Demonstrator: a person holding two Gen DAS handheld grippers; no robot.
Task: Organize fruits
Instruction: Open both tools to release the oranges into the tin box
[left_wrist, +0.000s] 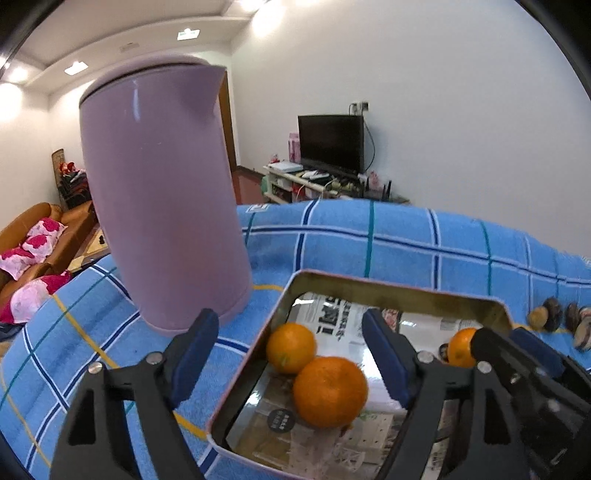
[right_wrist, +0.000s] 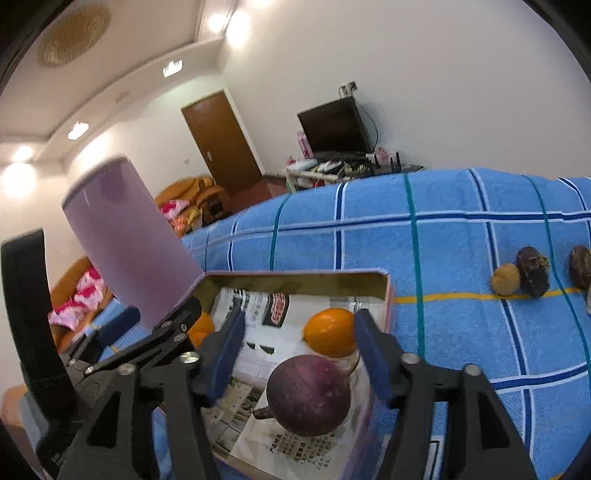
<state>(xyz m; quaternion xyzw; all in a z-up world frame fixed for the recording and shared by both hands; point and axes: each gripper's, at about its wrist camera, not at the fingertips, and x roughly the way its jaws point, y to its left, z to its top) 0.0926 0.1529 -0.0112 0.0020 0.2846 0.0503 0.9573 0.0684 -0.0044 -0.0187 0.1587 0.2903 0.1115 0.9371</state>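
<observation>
Jaws of both grippers gape over oranges (left_wrist: 330, 390) in tin (left_wrist: 399, 291).

tall kettle (left_wrist: 162, 206) blocks the tin's (left_wrist: 399, 291) left side; open blanket (right_wrist: 443, 251) beyond and right, up to small fruits (right_wrist: 524, 275) near the edge.

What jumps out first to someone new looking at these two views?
The tall lilac plastic kettle standing on the blue checked towel, just left of the shallow metal tin lined with newspaper. Next, the bright oranges in the tin, and in the right wrist view a round purple fruit between the open right tool's fingers. A few dark shrivelled fruits lie farther right on the towel.
</observation>
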